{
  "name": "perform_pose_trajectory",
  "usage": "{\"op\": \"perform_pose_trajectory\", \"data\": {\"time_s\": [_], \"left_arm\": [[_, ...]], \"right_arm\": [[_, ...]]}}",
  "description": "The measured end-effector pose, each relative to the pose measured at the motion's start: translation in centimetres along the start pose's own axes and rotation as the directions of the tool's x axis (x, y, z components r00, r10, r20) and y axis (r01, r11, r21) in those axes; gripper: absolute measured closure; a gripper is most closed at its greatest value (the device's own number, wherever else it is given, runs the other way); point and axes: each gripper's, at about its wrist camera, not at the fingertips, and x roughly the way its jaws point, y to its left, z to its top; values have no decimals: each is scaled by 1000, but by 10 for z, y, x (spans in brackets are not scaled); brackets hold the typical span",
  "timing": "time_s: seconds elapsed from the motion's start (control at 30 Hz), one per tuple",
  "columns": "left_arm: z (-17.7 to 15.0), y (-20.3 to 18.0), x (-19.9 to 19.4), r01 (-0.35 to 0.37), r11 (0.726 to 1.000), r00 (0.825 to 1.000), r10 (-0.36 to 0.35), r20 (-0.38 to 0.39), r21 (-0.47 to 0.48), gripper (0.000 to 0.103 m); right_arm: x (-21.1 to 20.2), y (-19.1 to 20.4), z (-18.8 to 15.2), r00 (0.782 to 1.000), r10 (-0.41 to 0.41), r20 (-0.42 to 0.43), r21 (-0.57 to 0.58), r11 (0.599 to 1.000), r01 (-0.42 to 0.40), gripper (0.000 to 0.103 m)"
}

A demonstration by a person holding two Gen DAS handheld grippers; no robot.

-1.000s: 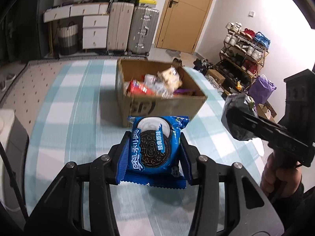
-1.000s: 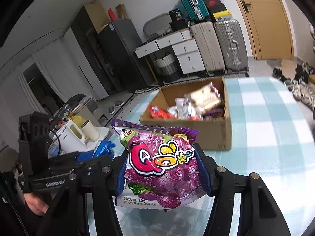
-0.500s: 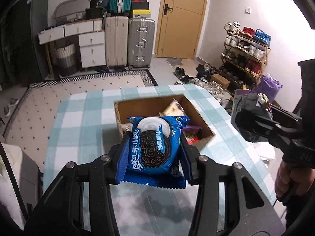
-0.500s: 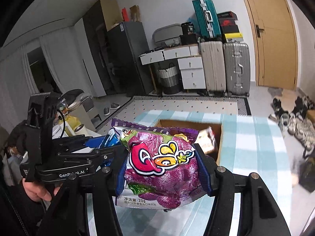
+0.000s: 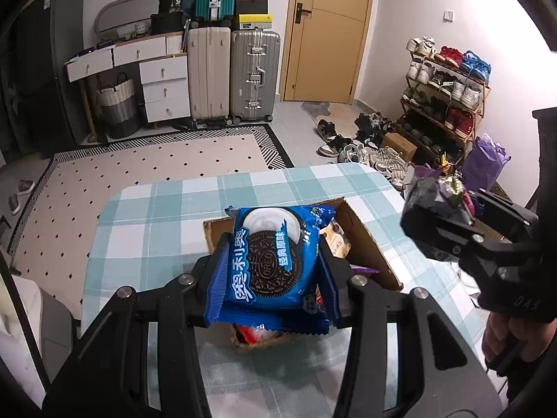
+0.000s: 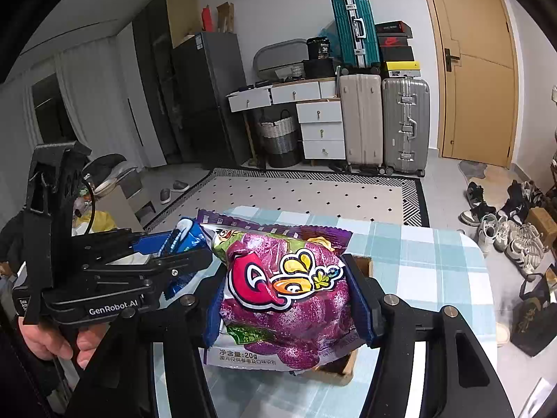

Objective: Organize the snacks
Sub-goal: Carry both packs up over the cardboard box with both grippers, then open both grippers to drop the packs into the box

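- An Oreo pack (image 5: 275, 261) is gripped by the left gripper (image 5: 273, 271), frame centre, above the box (image 5: 369, 240).
- A purple bag (image 6: 289, 292) is gripped by the right gripper (image 6: 285, 299), frame centre.

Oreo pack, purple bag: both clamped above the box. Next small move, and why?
Probably lower the left tool a little and release the Oreo pack: it seems to hang over the open box. The right tool holds the purple bag.

The blue Oreo packet (image 5: 275, 261) hides most of the cardboard box (image 5: 369, 244); at four o'clock, the person's hand (image 5: 501, 338) is cut off.
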Motion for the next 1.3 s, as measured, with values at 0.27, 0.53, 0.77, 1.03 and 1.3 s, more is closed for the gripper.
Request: {"op": "perform_pose_trajectory", "data": {"time_s": [0.27, 0.53, 0.77, 1.03, 1.3], "left_arm": [[9, -1, 46, 24, 1000, 999, -24, -41, 3, 61], [6, 2, 87, 49, 999, 996, -49, -69, 9, 61], [9, 15, 112, 40, 999, 996, -41, -77, -13, 35], [0, 31, 104, 49, 997, 997, -53, -64, -65, 30], [-18, 31, 74, 23, 997, 998, -27, -50, -72, 30]], "right_arm": [[46, -16, 5, 999, -7, -40, 7, 1000, 7, 44], [81, -28, -12, 996, -1, -88, 19, 1000, 3, 43], [105, -44, -26, 992, -1, -127, 32, 999, 6, 28], [79, -53, -38, 996, -26, -80, 24, 999, 28, 19], [44, -38, -46, 999, -28, -46, 16, 999, 29, 18]]}}
